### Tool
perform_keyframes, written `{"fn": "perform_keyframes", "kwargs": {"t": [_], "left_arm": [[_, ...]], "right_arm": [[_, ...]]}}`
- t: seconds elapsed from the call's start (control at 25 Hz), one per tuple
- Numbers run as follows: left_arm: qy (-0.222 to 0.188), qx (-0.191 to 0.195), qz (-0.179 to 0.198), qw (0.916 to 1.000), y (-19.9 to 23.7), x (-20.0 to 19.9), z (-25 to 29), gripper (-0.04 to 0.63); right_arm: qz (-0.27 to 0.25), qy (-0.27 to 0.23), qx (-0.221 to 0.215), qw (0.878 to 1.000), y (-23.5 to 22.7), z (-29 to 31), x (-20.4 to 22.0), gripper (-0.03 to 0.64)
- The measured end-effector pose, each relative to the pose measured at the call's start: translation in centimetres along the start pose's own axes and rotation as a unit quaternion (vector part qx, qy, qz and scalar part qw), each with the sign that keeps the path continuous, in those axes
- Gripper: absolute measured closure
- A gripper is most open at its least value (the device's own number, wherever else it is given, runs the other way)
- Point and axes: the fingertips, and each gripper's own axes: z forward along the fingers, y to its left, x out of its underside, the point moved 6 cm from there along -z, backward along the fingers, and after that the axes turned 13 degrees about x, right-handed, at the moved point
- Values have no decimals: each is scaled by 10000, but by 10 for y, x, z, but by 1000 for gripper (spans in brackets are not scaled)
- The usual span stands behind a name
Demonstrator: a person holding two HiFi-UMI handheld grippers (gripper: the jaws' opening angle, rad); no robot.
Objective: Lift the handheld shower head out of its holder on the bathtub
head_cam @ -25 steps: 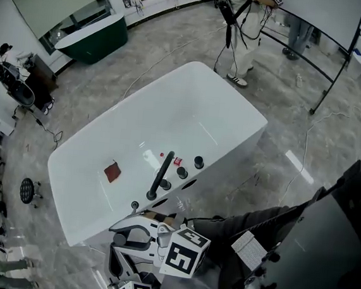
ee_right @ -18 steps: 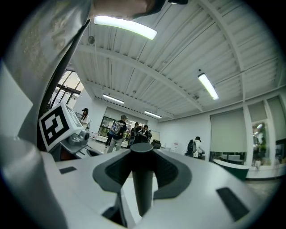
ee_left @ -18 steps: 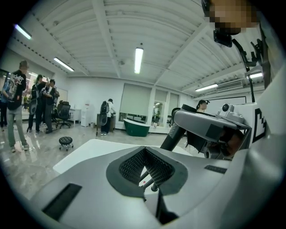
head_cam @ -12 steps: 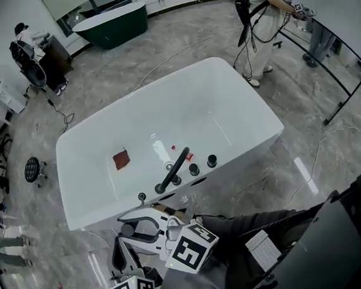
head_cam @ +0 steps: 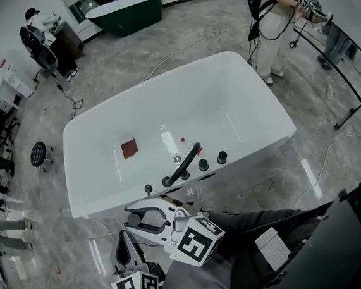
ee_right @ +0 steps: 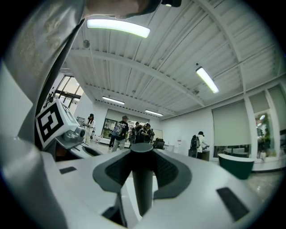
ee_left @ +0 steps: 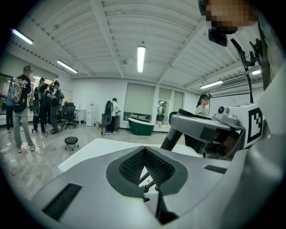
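The black handheld shower head [head_cam: 182, 165] leans in its holder on the near rim of the white bathtub [head_cam: 108, 202]. Both grippers hang short of that rim and touch nothing on the tub. My right gripper [head_cam: 134, 217] is held level, its pads closed on either side of an upright black cylinder [ee_right: 142, 179]. My left gripper [head_cam: 125, 246] sits lower and nearer me, pointing at the tub. Its pads [ee_left: 129, 165] meet at the tips with nothing between them. The right gripper [ee_left: 201, 129] also shows at the right of the left gripper view.
Two black knobs [head_cam: 203, 164] stand on the rim beside the shower head. A red-brown square [head_cam: 129, 148] lies on the tub floor. A person [head_cam: 271, 22] stands beyond the far end. A dark green tub [head_cam: 127, 5] and a round stool [head_cam: 38, 153] are further off.
The head view has swung, so the tub sits higher and further right in the picture. My left gripper has crept up toward the rim. The right gripper and the shower head have kept still.
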Motion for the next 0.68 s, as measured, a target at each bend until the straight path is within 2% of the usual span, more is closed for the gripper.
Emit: {"fn": "perform_keyframes", "kwargs": {"t": [0.12, 0.2, 0.32, 0.44, 0.68], "left_arm": [[-8, 49, 64, 10000, -21, -6, -13, 592], [-31, 66, 99, 9999, -7, -1, 2, 592], [-88, -37, 116, 9999, 21, 13, 20, 592], [-54, -109, 99, 9999, 24, 16, 21, 592], [-34, 64, 194, 9998, 28, 14, 23, 591]], "right_arm": [[-110, 50, 105, 9999, 2, -25, -12, 477], [-242, 87, 103, 9996, -6, -11, 3, 476], [-168, 104, 27, 9998, -13, 18, 30, 477], [-183, 141, -47, 9997, -11, 21, 37, 476], [-67, 180, 100, 9998, -11, 23, 40, 476]]}}
